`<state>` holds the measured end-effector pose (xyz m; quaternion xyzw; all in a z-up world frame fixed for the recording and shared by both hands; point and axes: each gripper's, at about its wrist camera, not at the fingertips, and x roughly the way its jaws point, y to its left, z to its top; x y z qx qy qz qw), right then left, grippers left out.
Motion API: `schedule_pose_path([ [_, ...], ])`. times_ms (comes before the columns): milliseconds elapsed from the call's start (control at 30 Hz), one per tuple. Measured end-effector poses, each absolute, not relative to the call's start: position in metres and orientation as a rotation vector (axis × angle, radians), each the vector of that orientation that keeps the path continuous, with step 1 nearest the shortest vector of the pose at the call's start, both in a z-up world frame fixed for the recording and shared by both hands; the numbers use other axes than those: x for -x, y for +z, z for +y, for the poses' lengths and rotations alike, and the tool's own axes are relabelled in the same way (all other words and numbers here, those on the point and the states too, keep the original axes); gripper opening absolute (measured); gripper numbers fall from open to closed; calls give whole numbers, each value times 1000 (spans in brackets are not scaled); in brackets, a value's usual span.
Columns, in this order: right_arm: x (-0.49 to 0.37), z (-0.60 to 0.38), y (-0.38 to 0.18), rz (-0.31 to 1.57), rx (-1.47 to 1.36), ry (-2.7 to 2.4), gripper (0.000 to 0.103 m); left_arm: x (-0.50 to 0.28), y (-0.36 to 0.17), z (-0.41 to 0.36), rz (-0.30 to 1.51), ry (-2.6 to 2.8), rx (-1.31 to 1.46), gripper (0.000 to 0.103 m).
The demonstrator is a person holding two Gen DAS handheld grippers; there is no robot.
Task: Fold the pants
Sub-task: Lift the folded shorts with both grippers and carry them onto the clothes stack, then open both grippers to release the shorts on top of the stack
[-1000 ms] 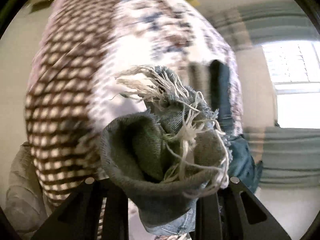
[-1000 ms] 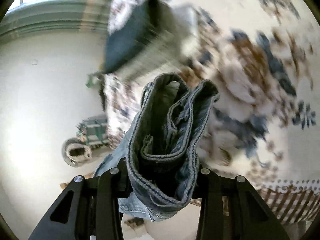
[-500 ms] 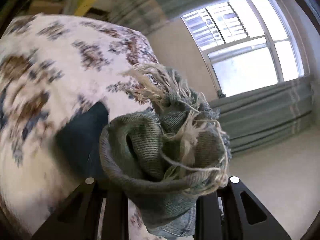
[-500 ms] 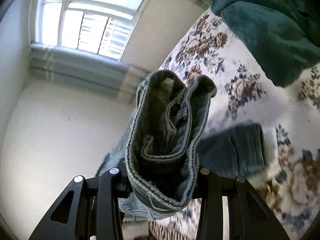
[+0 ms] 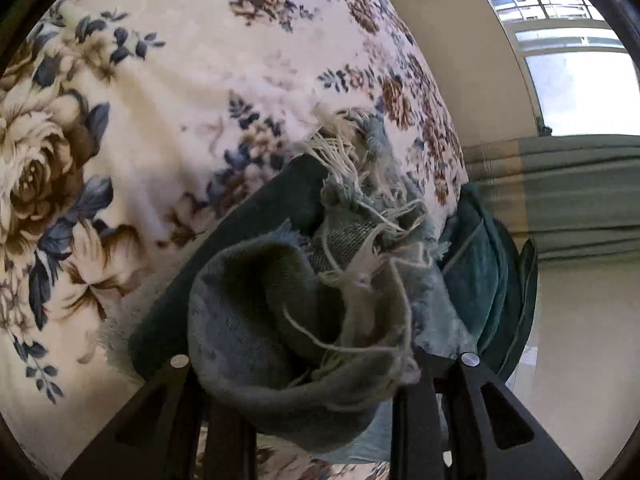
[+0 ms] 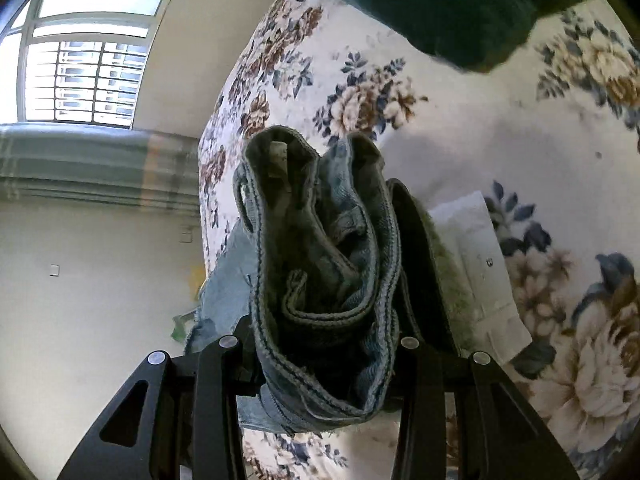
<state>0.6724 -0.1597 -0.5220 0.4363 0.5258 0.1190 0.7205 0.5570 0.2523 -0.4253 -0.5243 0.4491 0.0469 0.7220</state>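
The pants are light blue jeans. My left gripper [image 5: 304,364] is shut on their frayed hem end [image 5: 280,320], with loose white threads sticking up, held just above the floral bedspread [image 5: 160,100]. My right gripper [image 6: 316,344] is shut on the bunched waistband [image 6: 320,272], its stitched edge and belt loops showing, also above the floral bedspread [image 6: 500,140]. The cloth between the two ends is hidden below both views.
A dark green folded garment [image 5: 488,276] lies on the bed under and beside the left gripper. A dark green fleece item [image 6: 440,4] lies at the far end of the bed. A white folded piece [image 6: 480,264] lies to the right. Window and curtain [image 6: 80,160] stand beyond the bed edge.
Both grippers swung around and came down toward the bedspread, keeping their hold on the jeans. The views have steadied and the bed surface now fills more of each.
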Motion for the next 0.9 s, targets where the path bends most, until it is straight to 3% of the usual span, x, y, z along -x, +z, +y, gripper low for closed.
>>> schedule_pose_path([
  [133, -669, -159, -523, 1210, -914, 265, 49, -551, -423, 256, 1036, 56, 1135, 26],
  [233, -656, -163, -508, 1259, -823, 250, 65, -549, -415, 256, 1089, 57, 1125, 28],
  [400, -635, -171, -481, 1285, -599, 148, 73, -542, -395, 255, 1135, 72, 1005, 38],
  [433, -631, -172, -474, 1284, -546, 121, 82, -538, -390, 256, 1133, 86, 985, 45],
  [467, -627, -170, -467, 1279, -488, 99, 93, -534, -383, 257, 1129, 109, 943, 58],
  [533, -615, -162, -446, 1259, -332, 55, 102, -527, -367, 256, 1117, 149, 840, 68],
  [600, -603, -151, -428, 1229, -193, 17, 103, -520, -349, 250, 1105, 168, 720, 69],
  [767, -569, -134, -383, 1165, -85, -19, 103, -497, -311, 205, 1135, 189, 342, 87],
  [900, -533, -125, -338, 1107, -53, -31, 103, -470, -282, 175, 1116, 177, 211, 88],
])
